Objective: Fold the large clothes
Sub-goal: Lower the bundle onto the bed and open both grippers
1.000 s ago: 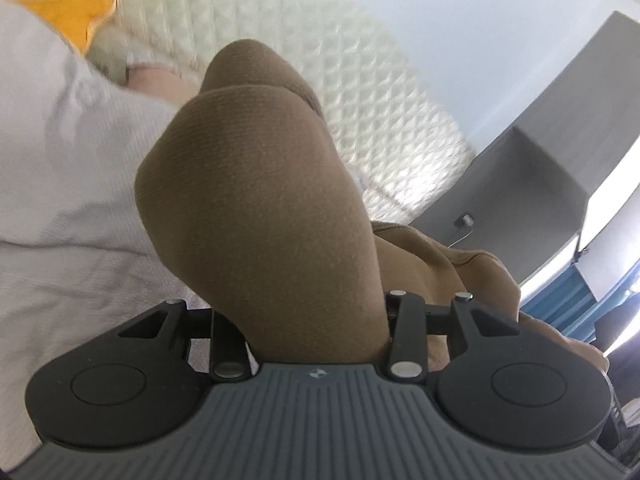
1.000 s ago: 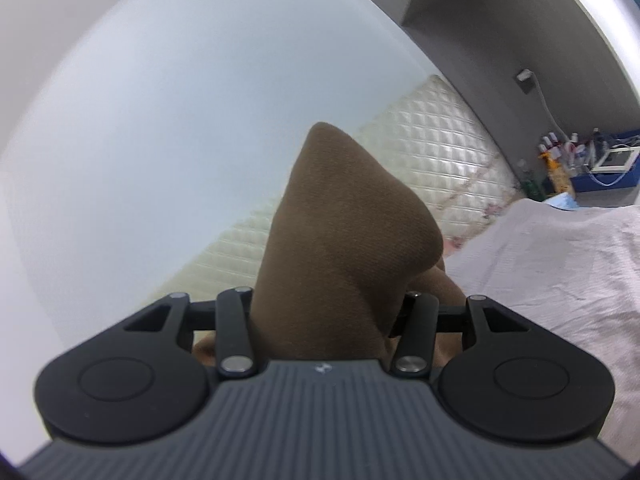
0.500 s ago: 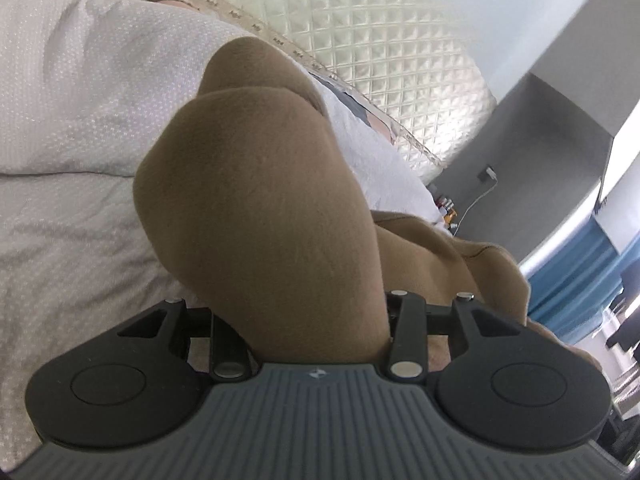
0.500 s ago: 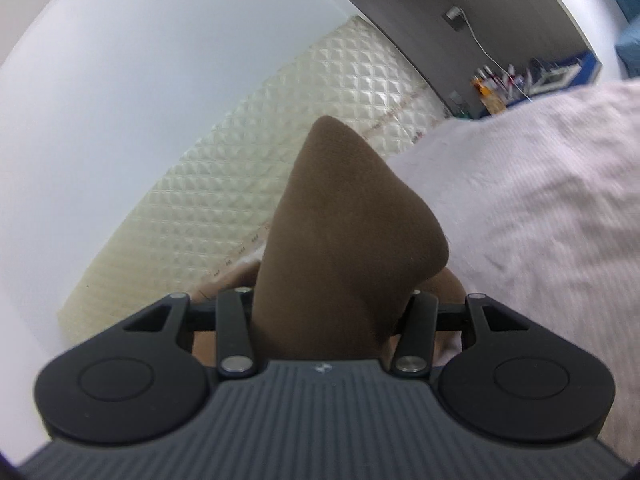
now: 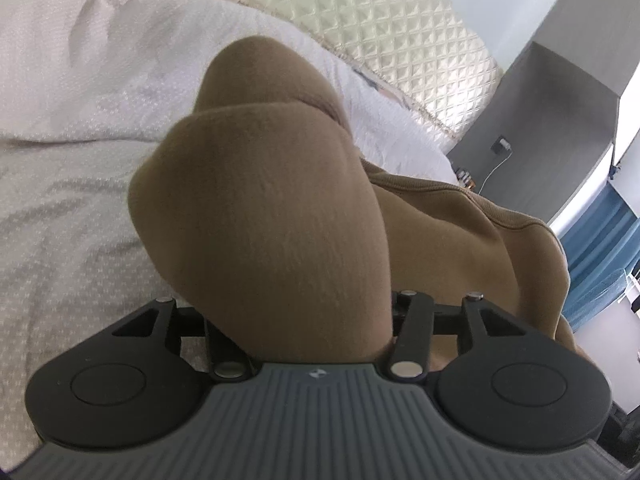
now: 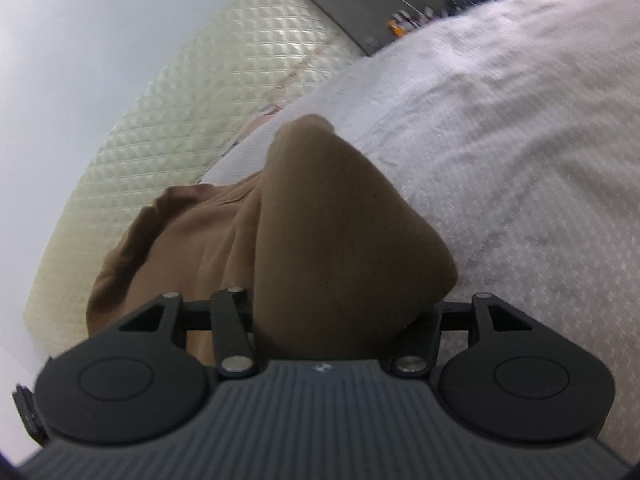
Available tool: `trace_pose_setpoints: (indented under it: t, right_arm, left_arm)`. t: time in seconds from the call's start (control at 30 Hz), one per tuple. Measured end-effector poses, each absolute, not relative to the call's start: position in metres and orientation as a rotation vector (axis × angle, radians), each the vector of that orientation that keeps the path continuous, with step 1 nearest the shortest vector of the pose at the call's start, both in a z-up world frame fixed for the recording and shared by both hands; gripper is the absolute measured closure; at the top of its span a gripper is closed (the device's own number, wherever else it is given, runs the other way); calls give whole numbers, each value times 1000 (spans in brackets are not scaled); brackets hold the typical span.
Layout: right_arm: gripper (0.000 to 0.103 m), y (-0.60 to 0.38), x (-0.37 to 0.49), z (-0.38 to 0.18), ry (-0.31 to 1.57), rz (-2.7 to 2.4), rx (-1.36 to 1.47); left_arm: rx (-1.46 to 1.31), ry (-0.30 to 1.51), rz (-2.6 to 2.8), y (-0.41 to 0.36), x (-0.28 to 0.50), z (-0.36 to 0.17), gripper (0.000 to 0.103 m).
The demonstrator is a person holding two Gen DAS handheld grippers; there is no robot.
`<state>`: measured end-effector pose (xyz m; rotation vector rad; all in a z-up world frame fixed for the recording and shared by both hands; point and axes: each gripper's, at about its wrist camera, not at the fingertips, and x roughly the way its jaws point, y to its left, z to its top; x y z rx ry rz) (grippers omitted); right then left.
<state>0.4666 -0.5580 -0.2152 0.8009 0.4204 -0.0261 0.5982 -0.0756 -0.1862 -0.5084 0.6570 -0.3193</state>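
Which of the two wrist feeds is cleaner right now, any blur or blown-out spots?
Left wrist: sharp on the brown garment, fisheye bend at the edges, window side blown out. Right wrist: garment sharp enough, white bedspread slightly smeared toward the top, wall washed pale, corners vignetted dark.

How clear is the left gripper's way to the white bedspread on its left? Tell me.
Probably not clear yet. The left gripper has its jaws opening, but a thick bunch of the brown garment fills them. The white bedspread lies bare beside it, so once the cloth drops, little seems to block it.
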Motion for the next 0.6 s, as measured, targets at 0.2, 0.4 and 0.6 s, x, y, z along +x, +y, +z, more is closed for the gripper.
trace_pose_setpoints:
  t: [0.2,0.4,0.6]
  right_arm:
    - [31,-557,453,-206,512,-159,862]
    - [31,-557,422,-170,533,-251,840]
    - [31,-536,393,-87,420,-225,755]
  left_arm:
    - [-487,783,-312,-69,592,-168,35]
    - [-386,817,-263,-64,554,-125,35]
    - [-230,732,-298,-71,501,-47,35]
